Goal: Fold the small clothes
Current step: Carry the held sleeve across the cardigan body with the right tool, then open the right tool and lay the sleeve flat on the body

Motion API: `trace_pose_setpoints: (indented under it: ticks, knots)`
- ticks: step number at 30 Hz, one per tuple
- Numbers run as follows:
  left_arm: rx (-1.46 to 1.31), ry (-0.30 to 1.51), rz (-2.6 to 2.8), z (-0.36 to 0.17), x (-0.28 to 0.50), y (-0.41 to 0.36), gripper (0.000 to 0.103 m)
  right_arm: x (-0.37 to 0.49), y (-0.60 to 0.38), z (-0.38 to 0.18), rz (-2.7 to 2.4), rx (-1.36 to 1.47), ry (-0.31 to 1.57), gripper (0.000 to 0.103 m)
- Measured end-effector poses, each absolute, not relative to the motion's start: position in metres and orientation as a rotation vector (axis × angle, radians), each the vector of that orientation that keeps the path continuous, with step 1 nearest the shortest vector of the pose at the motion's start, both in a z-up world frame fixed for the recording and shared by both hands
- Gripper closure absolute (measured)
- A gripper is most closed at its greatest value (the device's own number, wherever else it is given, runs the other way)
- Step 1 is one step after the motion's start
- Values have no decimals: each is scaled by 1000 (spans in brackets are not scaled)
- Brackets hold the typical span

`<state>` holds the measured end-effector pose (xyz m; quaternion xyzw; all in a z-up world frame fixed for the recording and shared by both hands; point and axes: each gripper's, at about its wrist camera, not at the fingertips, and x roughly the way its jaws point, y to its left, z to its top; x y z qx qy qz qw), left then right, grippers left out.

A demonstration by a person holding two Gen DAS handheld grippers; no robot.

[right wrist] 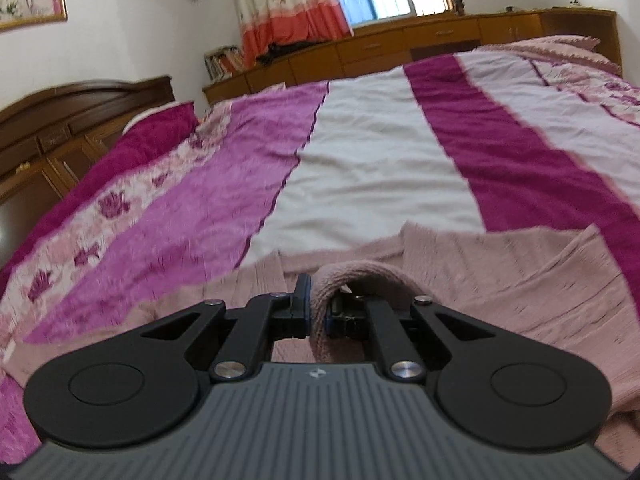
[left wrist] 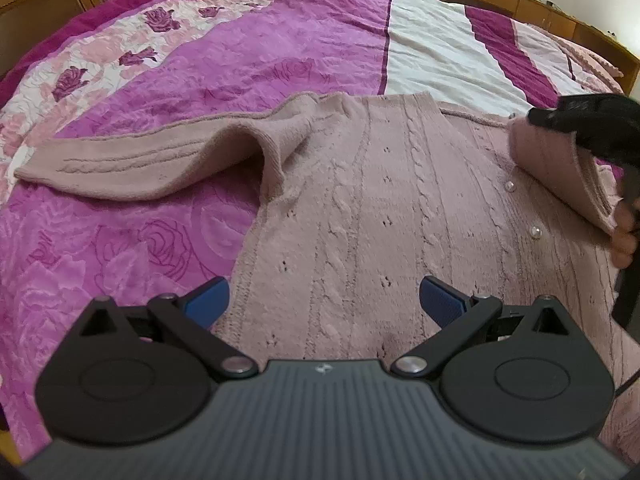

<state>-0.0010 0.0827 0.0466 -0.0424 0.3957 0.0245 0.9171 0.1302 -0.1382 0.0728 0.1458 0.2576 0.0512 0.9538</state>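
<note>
A dusty-pink cable-knit cardigan point(left wrist: 360, 208) with pearl buttons lies flat on the bed. Its left sleeve point(left wrist: 132, 164) stretches out to the left over the purple cover. My left gripper point(left wrist: 324, 300) hovers open above the cardigan's lower hem, blue pads wide apart with nothing between them. At the right edge of the left wrist view, my right gripper point(left wrist: 560, 120) holds the other sleeve's cuff point(left wrist: 560, 164) lifted over the cardigan's body. In the right wrist view my right gripper point(right wrist: 318, 312) is shut on that pink cuff point(right wrist: 320, 300), which loops over the fingers.
The bed carries a purple, white and magenta striped cover point(left wrist: 280, 52) with rose prints. A wooden headboard point(right wrist: 80, 104) and low wooden cabinets point(right wrist: 400, 48) line the walls behind. A person's fingers point(left wrist: 624, 232) show at the right edge.
</note>
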Motion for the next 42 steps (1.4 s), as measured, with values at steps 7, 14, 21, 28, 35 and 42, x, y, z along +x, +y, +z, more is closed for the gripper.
trace_pose_setpoints:
  ticks: [7,14,21,28,35,42]
  knots:
    - [-90,826,50,42,0,82,0,137,-123,44,162,298,626,95]
    - [-83,832,47,40,1,82,0,127,-121,27,214,351,659,48]
    - [-78,828,43,41,2,80,0,101,-127,36,232,368,688,37]
    - [-50,810,14,48,7,68,0,62,-154,60,237,350,695,36]
    - [6,787,-30,53,18,47,0,28,-193,80,160,360,637,36]
    - [60,784,-97,59,34,18,0,14,-224,72,54,344,594,36]
